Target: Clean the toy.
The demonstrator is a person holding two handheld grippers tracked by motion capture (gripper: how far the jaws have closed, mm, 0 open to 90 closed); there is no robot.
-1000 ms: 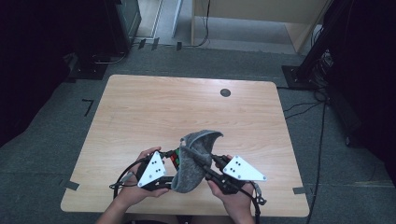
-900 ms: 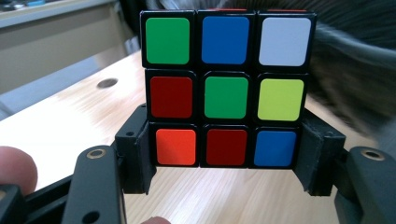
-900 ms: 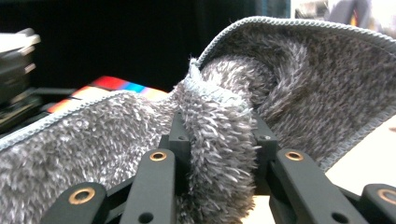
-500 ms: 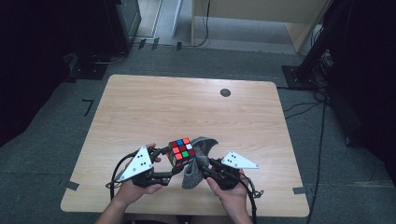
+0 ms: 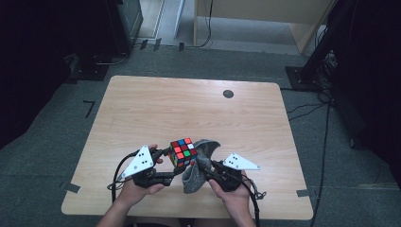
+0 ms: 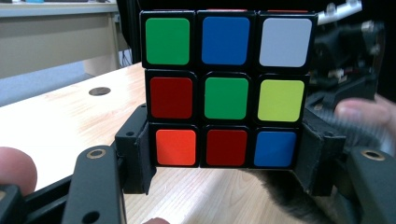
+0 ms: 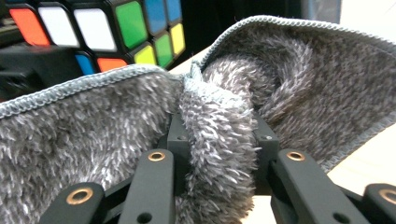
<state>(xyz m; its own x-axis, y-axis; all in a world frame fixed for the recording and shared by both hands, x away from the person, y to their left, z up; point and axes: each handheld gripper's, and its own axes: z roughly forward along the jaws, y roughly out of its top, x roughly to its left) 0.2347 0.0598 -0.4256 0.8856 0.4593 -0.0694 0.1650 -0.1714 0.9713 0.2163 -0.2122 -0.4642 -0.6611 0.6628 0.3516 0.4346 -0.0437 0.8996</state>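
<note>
A colour cube (image 5: 183,152) with scrambled stickers is clamped between the jaws of my left gripper (image 5: 176,165), near the table's front edge. In the left gripper view the cube (image 6: 226,88) stands upright, its bottom row pinched by both black pads (image 6: 140,154). My right gripper (image 5: 205,168) is shut on a bunched fold of a grey fluffy cloth (image 5: 201,163), just right of the cube. In the right gripper view the cloth (image 7: 219,140) bulges between the pads, and the cube (image 7: 107,32) shows behind its upper left edge. The cloth hangs down beside the cube; contact between them I cannot tell.
The wooden table (image 5: 156,109) stretches away from both hands. A dark round grommet (image 5: 228,93) sits near its far right edge. Cables (image 5: 120,172) trail from both grippers by the front edge. Dark floor, stands and wires surround the table.
A second ago the cloth lay draped over the cube. It has since come down and off to the right, which uncovered the cube. The left gripper's plate has tilted outward to the left.
</note>
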